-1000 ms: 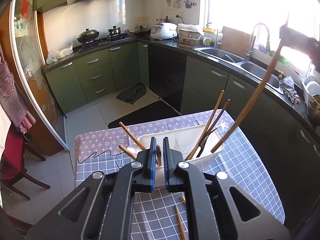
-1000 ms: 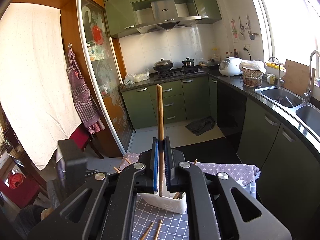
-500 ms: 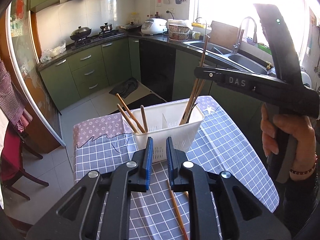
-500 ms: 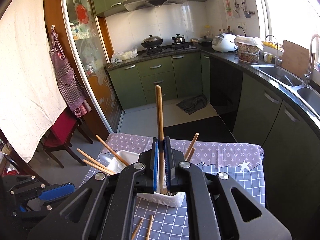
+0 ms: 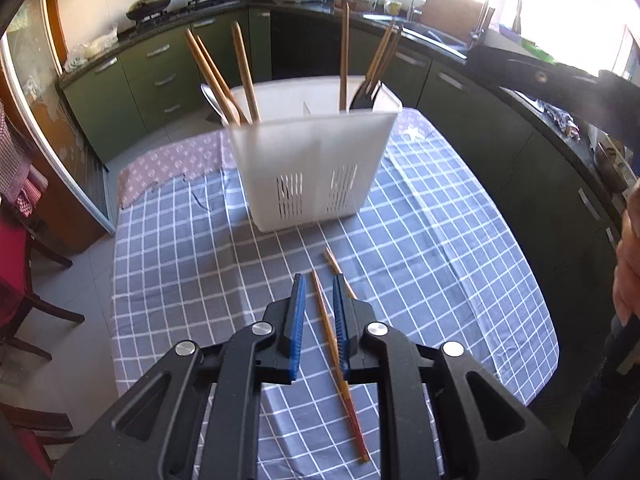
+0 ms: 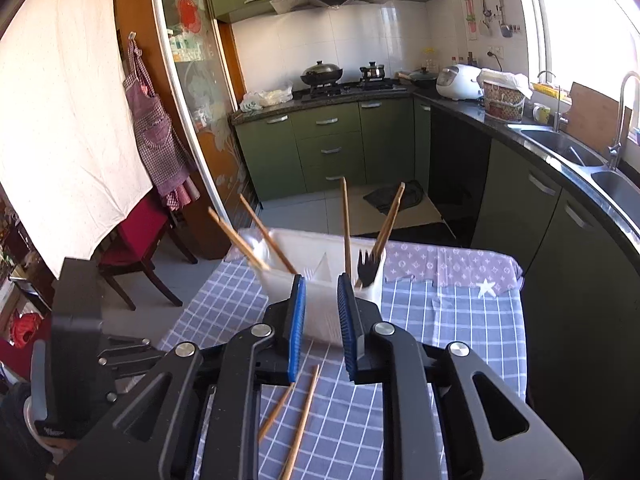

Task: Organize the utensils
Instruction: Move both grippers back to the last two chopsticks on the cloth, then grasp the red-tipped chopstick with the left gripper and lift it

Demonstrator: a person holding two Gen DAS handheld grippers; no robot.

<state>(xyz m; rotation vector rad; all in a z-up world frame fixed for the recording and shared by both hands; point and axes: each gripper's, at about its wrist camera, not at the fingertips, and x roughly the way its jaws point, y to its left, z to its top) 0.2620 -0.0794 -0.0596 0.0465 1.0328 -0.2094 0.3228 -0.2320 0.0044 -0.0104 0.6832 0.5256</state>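
Wooden chopstick lies between my released left tongs; my right tongs hang released before the white caddy.

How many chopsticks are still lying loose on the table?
2: one chopstick runs between the left tool's open fingers; a second chopstick lies just right of it, partly hidden by that tool.

Left wrist view: looks down from close above the near side of the white utensil caddy, facing the stove wall beyond it. Right wrist view: set higher, on the caddy's sink side, facing the same wall. Both views share the caddy, the checked counter and two loose chopsticks.
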